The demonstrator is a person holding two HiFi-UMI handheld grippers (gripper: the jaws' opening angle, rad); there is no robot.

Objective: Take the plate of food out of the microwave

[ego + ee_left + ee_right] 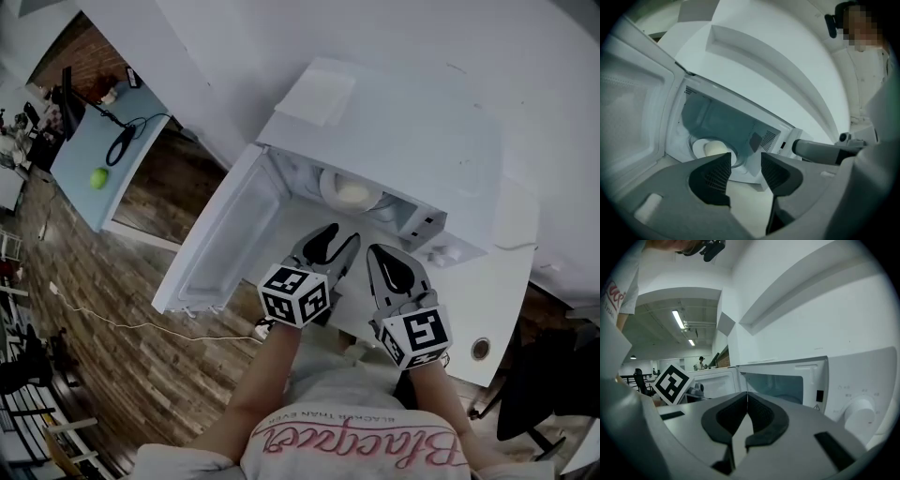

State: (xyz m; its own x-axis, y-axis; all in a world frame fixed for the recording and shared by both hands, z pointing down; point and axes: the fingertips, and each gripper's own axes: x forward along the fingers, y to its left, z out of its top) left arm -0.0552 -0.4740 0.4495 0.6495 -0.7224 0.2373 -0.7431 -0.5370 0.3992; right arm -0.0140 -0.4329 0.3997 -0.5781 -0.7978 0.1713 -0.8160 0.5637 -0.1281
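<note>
The white microwave (403, 141) stands on a white counter with its door (225, 234) swung wide open to the left. Inside, on the turntable, rests a pale plate of food (349, 194), also seen through the left gripper view as the plate (712, 149). My left gripper (339, 236) hovers just before the cavity mouth, open, nothing between its jaws (746, 159). My right gripper (378, 249) is beside it to the right, shut and empty (746, 397), facing the control side with its dial (858, 413).
A flat white item (319, 97) lies on top of the microwave. The counter (487, 300) ends close in front of my body. Far left stands a blue table with a green apple (99, 177); a dark chair (544, 394) is at the right.
</note>
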